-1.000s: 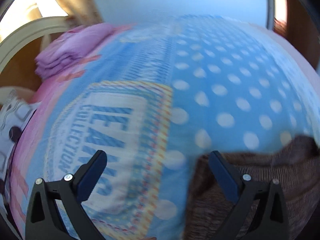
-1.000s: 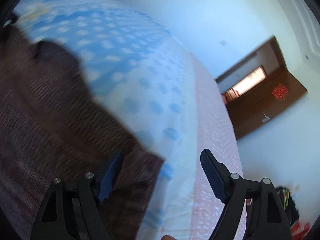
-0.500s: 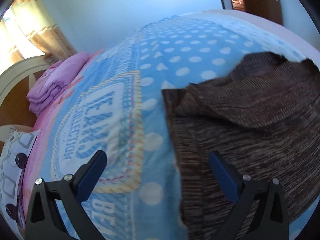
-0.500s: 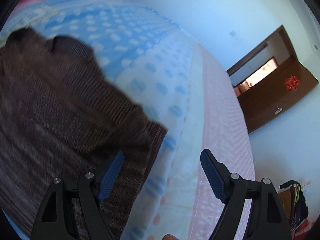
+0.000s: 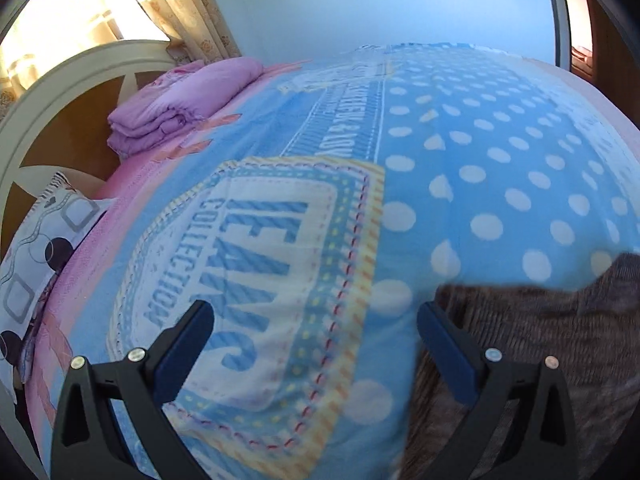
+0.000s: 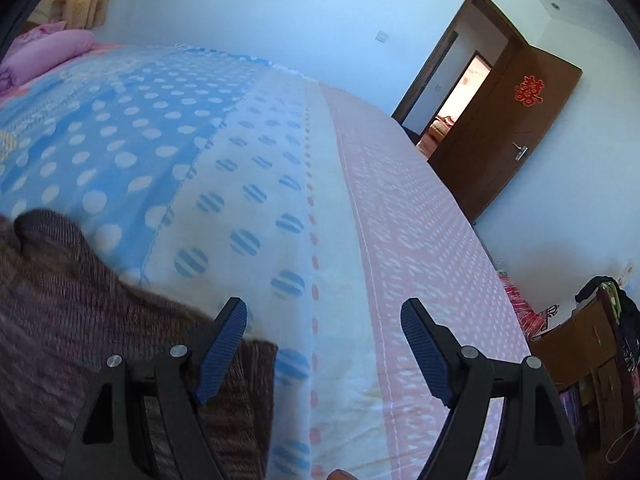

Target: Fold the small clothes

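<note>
A brown knitted garment point(image 5: 532, 344) lies on the blue polka-dot bedspread point(image 5: 480, 168), at the lower right of the left wrist view. It also shows at the lower left of the right wrist view point(image 6: 80, 320). My left gripper point(image 5: 314, 344) is open and empty, over the bedspread's printed label, with its right finger at the garment's left edge. My right gripper point(image 6: 324, 344) is open and empty, with its left finger over the garment's right corner and its right finger over the pink side of the bedspread.
A folded pink quilt point(image 5: 180, 104) and a patterned pillow point(image 5: 36, 248) lie by the headboard point(image 5: 48, 92). The bed's pink edge point(image 6: 420, 220) drops off to the right. An open brown door point(image 6: 508, 128) and a cluttered cabinet point(image 6: 592, 340) stand beyond it.
Both views have swung: the left one tipped back toward the headboard so less garment shows, the right one turned toward the door. Both grippers stayed open.
</note>
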Tool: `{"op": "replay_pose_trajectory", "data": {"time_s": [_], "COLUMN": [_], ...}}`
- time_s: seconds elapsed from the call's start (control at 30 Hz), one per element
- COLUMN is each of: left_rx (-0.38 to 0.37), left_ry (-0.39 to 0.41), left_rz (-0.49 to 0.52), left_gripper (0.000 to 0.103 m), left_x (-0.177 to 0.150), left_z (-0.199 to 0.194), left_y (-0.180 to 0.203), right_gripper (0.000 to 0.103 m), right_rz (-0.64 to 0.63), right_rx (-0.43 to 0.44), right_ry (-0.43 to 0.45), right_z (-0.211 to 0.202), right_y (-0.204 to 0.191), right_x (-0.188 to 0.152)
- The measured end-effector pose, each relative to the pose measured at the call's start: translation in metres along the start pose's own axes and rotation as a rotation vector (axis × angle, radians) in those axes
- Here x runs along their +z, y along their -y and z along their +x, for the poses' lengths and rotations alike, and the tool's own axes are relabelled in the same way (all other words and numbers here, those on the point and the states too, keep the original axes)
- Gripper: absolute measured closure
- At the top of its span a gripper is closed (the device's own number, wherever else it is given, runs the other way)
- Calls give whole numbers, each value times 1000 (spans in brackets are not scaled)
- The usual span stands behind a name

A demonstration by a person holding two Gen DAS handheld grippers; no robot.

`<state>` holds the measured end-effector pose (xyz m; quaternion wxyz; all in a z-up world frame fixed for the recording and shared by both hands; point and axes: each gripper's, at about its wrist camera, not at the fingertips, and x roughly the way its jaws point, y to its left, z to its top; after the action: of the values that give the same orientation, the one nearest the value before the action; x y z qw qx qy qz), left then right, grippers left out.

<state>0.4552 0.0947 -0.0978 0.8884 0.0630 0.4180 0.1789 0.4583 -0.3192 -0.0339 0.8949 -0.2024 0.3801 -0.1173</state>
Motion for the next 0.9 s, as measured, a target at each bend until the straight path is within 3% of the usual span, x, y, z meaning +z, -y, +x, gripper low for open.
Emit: {"op": "replay_pose_trajectory", "data": {"time_s": [0.17, 0.4, 0.53, 0.57, 0.63, 0.73, 0.9], "left_rx": [-82, -294, -409, -419, -425, -475, -485], "left_ry": [27, 92, 101, 100, 77, 32, 36], "left_rz": [29, 21, 50, 65, 76, 58, 47], "left_gripper": [0, 0, 0, 3, 21, 40, 42], "left_x": [-42, -102, -128, -131, -137, -142, -145], "left_z": [-22, -84, -101, -101, -95, -87, -81], "left_y": [-22, -43, -31, -26, -17, -10, -3], "right_gripper": [23, 23, 23, 23, 23, 28, 44], "right_rz": [63, 283, 324, 330, 333, 348, 348], "right_rx": [117, 404, 496, 516, 534, 550, 559], "right_ry": [-44, -91, -107, -108, -113, -125, -124], "right_z": [-18, -59, -76, -80, -81, -80, -74], "right_y": [25, 54, 50, 46, 41, 36, 28], "right_x": [-46, -124, -161, -169, -177, -186, -189]}}
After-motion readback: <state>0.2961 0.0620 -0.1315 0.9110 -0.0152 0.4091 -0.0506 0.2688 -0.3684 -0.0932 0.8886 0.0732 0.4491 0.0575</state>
